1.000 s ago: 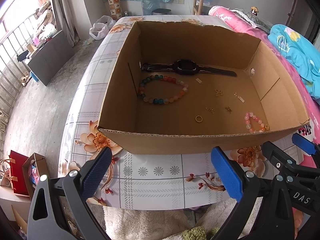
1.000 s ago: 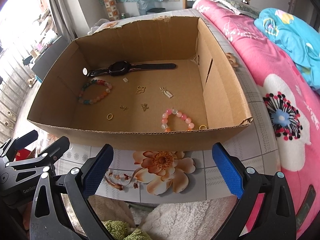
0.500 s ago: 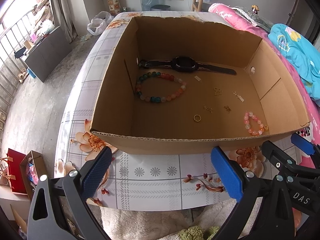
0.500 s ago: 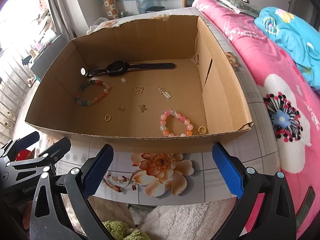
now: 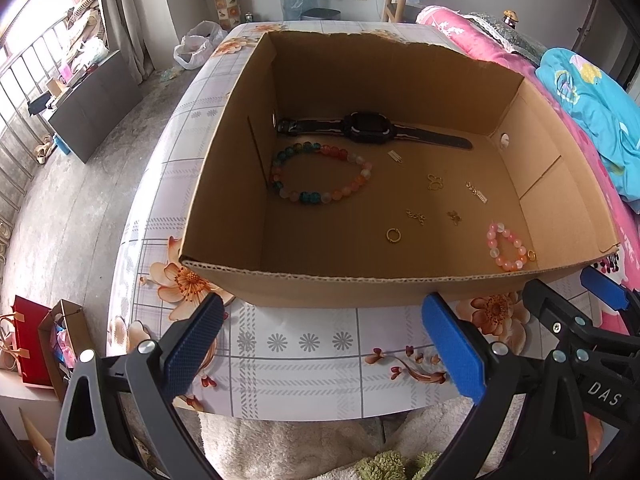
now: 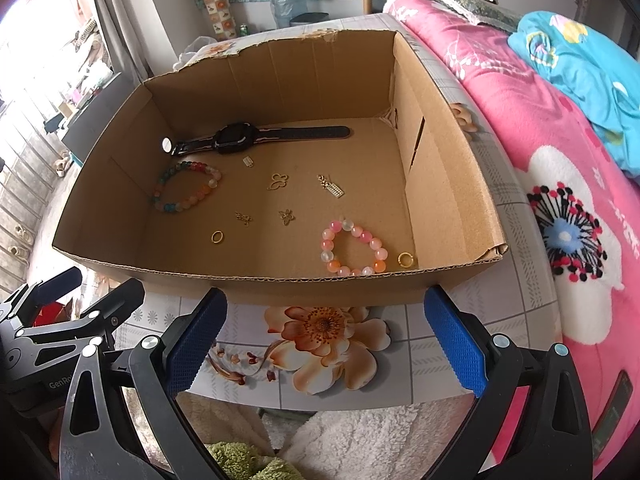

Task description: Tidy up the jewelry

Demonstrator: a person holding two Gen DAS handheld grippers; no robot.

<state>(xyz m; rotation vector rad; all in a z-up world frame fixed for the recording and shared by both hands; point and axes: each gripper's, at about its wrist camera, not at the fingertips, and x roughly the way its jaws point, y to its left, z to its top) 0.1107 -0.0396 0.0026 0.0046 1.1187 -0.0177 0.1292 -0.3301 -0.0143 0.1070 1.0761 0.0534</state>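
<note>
An open cardboard box [image 5: 320,280] [image 6: 280,286] stands on the flowered table. On its floor lie a black watch [image 5: 370,132] [image 6: 240,142], a multicoloured bead bracelet [image 5: 320,178] [image 6: 186,192], a pink bead bracelet [image 5: 506,246] [image 6: 352,248], two gold rings [image 5: 393,235] [image 6: 405,259] and several small gold charms [image 5: 434,182] [image 6: 278,181]. My left gripper [image 5: 320,340] and right gripper [image 6: 326,340] hover open and empty before the box's near wall, outside it.
The table's front edge [image 5: 320,414] lies just under the grippers, with a fluffy rug [image 6: 360,432] below. A pink bed [image 6: 560,160] with a blue blanket [image 5: 592,120] flanks the right side. Paper bags [image 5: 36,344] stand on the floor at left.
Both grippers have risen and tilted, so more of the box's floor shows over its near wall. Nothing in the box has moved, and both stay open.
</note>
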